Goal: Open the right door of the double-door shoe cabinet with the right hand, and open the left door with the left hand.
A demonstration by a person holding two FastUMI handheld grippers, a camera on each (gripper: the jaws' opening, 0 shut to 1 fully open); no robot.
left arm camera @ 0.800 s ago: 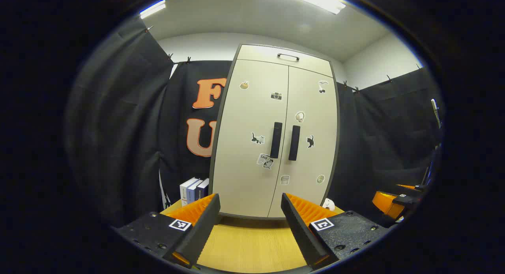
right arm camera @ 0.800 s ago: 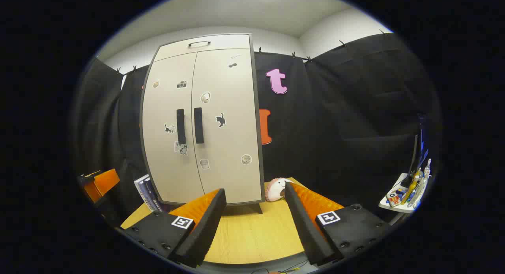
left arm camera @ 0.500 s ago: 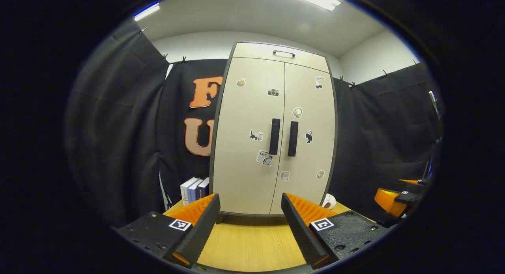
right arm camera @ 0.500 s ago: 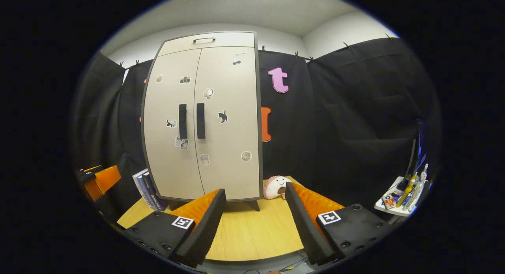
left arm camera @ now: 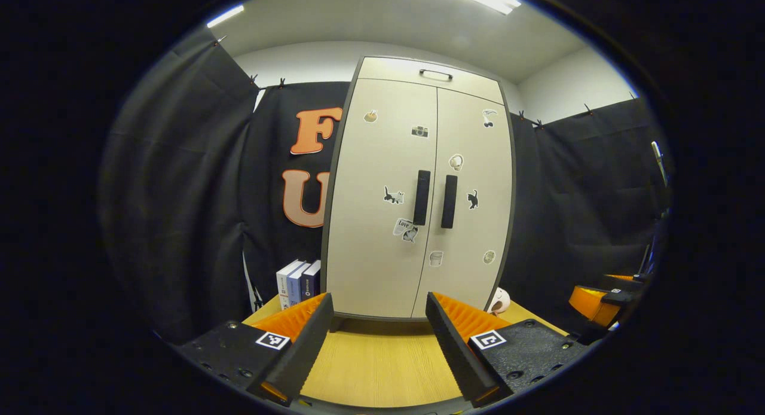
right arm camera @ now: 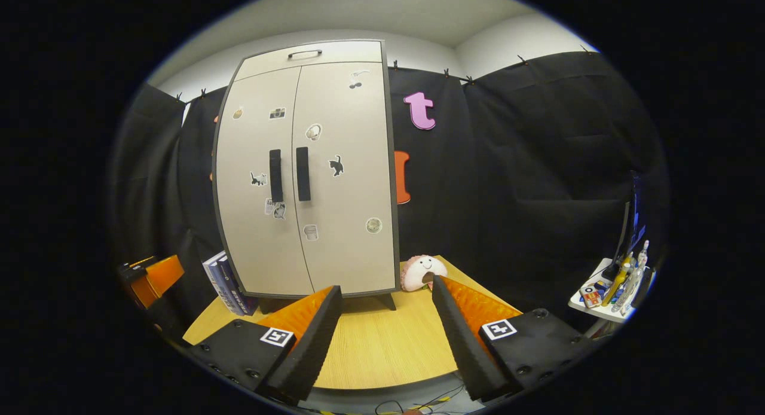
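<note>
Both of my grippers are spread wide with nothing between their fingers: my left gripper (left arm camera: pixel 373 349) hangs over the wooden table (left arm camera: pixel 382 367) facing the shoe cabinet (left arm camera: pixel 418 194) almost head-on, and my right gripper (right arm camera: pixel 385 343) hangs over the same table further to the right, so the cabinet sits left of centre in the right gripper view. Neither touches the cabinet; both are well apart from it. Its 2 doors are shut, the left door (left arm camera: pixel 379 206) and right door (left arm camera: pixel 475 200) meeting at a thin seam, with the left handle (left arm camera: pixel 422 189) and right handle (left arm camera: pixel 449 193) standing upright just beside each other on either side of it (small stickers dot both panels). A narrow drawer front with a handle (left arm camera: pixel 435 74) runs along the top. To the cabinet's left stand a few books (left arm camera: pixel 297 283); at its right foot lies a small plush toy (right arm camera: pixel 421 272). Far right in the right gripper view, a small side shelf (right arm camera: pixel 609 289) holds bottles.
</note>
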